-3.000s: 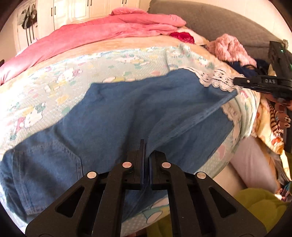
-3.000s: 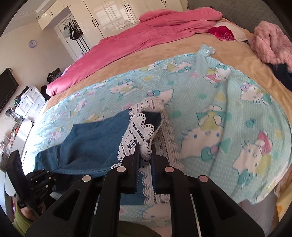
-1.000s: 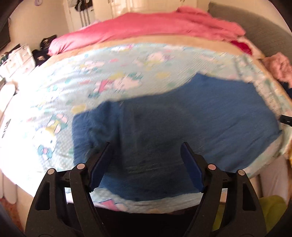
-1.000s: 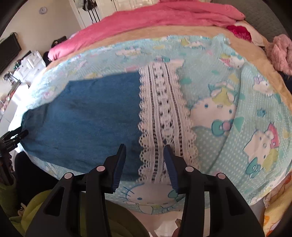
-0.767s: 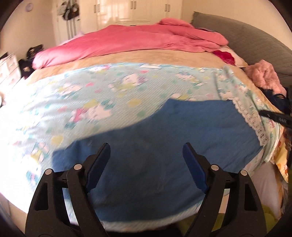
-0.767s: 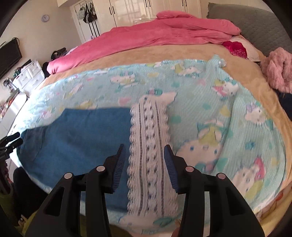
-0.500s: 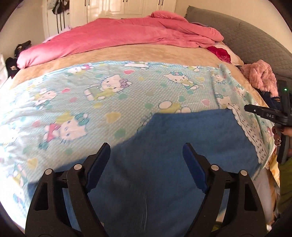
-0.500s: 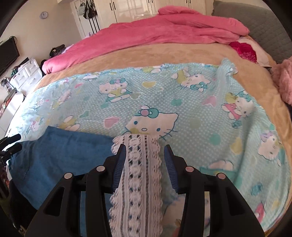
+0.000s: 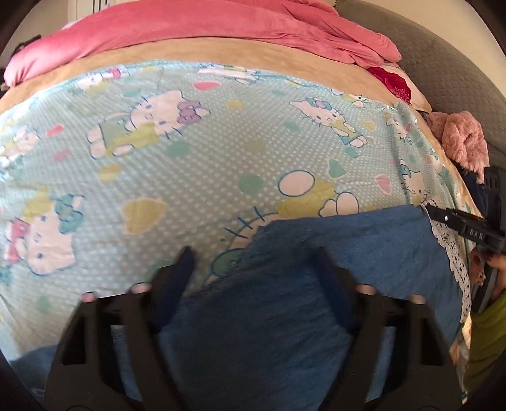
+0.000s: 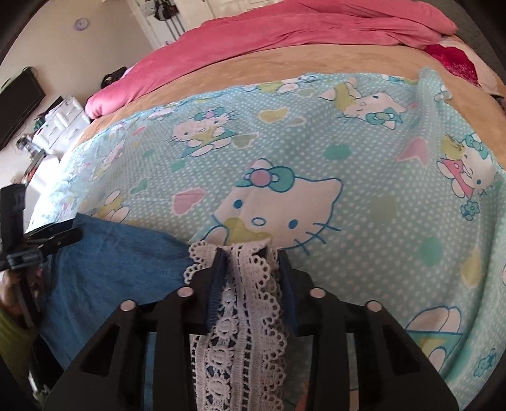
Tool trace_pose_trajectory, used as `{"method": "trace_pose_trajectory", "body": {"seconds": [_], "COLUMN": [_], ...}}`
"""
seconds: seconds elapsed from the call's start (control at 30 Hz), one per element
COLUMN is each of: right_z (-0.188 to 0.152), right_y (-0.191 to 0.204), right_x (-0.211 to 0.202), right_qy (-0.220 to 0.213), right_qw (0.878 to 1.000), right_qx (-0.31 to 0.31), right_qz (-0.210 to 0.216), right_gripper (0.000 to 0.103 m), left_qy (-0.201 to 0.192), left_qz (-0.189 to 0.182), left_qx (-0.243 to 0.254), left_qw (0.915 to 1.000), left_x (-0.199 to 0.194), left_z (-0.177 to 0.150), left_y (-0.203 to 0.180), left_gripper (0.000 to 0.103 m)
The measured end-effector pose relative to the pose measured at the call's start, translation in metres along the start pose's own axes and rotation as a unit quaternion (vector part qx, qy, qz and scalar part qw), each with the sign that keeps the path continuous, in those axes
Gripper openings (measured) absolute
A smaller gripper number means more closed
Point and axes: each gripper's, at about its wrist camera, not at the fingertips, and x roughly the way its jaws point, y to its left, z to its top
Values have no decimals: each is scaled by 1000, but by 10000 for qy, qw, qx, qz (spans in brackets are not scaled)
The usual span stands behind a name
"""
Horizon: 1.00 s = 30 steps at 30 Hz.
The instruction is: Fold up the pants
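- Spread over the bed, a cat-print blanket [image 9: 196, 151] fills most of both views, with a tan sheet [image 10: 284, 66] and a pink duvet [image 9: 202, 28] beyond it.
- Blue pants [image 9: 278, 284] lie flat on the blanket's near edge, running from my left gripper across to my right one.
- My left gripper [image 9: 253, 275] hovers over the pants with its jaws wide apart, gripping nothing.
- White lace trim [image 10: 243, 303] ends the pants on the right.
- My right gripper [image 10: 249, 265] has its jaws apart on either side of the lace; the strip lies between them, unclamped.
- Past the blanket's right edge sits a fuzzy pink bundle [image 9: 465, 142].
- Left of the blanket stand white drawers [image 10: 60, 123].
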Motion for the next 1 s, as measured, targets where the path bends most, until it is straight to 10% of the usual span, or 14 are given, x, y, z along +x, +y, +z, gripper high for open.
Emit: {"method": "trace_pose_trajectory", "body": {"seconds": [0.07, 0.37, 0.6, 1.0], "right_z": [-4, 23, 32, 13], "right_y": [4, 5, -4, -12], "right_x": [-7, -54, -4, -38], "right_qy": [-149, -1047, -470, -859], "right_qw": [9998, 9941, 9959, 9899], "right_qx": [-43, -278, -473, -305], "right_qz": [77, 1, -614, -1085], "right_gripper": [17, 16, 18, 58], "left_qy": [5, -481, -268, -454], "left_qz": [-208, 208, 596, 673], "left_qx": [48, 488, 567, -70], "left_qw": [9998, 9974, 9963, 9967], "left_x": [0, -27, 7, -24], "left_z": [-3, 19, 23, 2], "left_y": [-6, -32, -33, 2], "left_gripper": [5, 5, 5, 52]}}
